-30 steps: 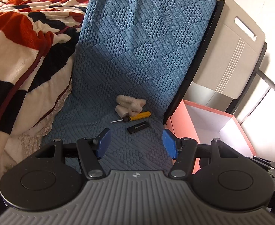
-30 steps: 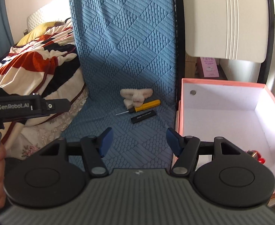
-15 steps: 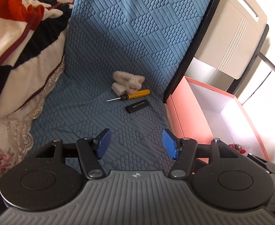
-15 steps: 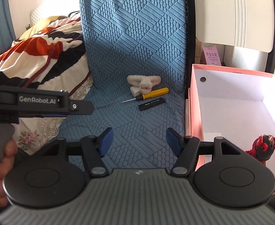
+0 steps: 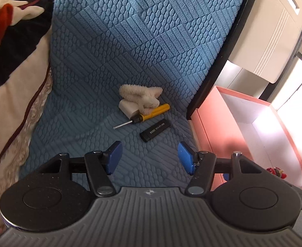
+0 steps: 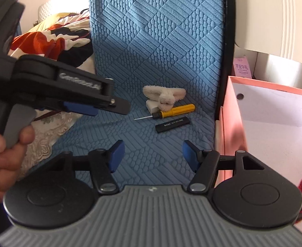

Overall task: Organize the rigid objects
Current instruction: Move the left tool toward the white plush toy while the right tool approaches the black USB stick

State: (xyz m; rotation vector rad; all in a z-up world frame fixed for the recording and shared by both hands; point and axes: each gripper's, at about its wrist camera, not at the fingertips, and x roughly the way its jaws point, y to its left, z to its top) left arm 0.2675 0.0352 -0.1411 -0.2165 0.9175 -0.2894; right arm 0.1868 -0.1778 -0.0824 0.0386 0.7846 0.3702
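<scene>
1. From the left wrist view: the left gripper (image 5: 150, 156) hangs over the blue quilted mat (image 5: 130, 41) with its blue fingers (image 5: 114, 156) wide apart and nothing between them; ahead of the gap lies a black stick (image 5: 155, 130), nearest the fingers but apart from them; just beyond it a yellow screwdriver (image 5: 151, 114), then a white block (image 5: 128, 106) half under a fluffy cream toy (image 5: 142, 96); the pink box (image 5: 210, 123) stands open just off the mat's right edge, a red toy (image 5: 275, 171) already in it, which I take to be where the rigid pieces are meant to go.

2. From the right wrist view: the right gripper (image 6: 153, 154) is likewise spread and empty; the black stick (image 6: 172, 124) lies ahead of its gap, slightly right of centre, the screwdriver (image 6: 174, 111) just behind; the left gripper (image 6: 93, 106) reaches in from the left, level with the cluster yet well short of it; the box (image 6: 231, 123) sits close on the right, handy for a drop.
</scene>
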